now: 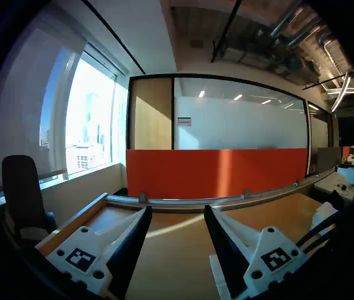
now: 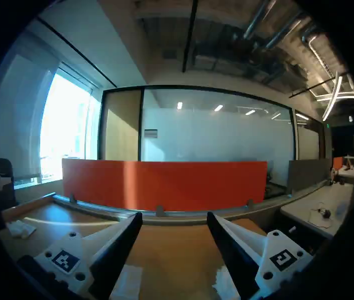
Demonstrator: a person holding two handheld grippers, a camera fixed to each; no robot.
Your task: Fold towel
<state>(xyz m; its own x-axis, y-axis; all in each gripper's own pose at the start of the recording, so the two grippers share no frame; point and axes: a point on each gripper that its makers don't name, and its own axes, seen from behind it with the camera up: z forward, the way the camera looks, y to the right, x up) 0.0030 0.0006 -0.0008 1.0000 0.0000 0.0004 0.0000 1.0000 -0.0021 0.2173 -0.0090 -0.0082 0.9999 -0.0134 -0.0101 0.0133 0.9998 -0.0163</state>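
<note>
— What's the big flat orange wall ahead of the tools?
— It stands at the far edge of the smooth brown wooden desk.
— Are they pinching anything?
— No. The left tool and right tool are spread wide, maybe ready to grab.
— The towel?
— A soft white cloth lies low under the right tool. Probably that.

Two grippers, one orange divider, one black chair.
</note>
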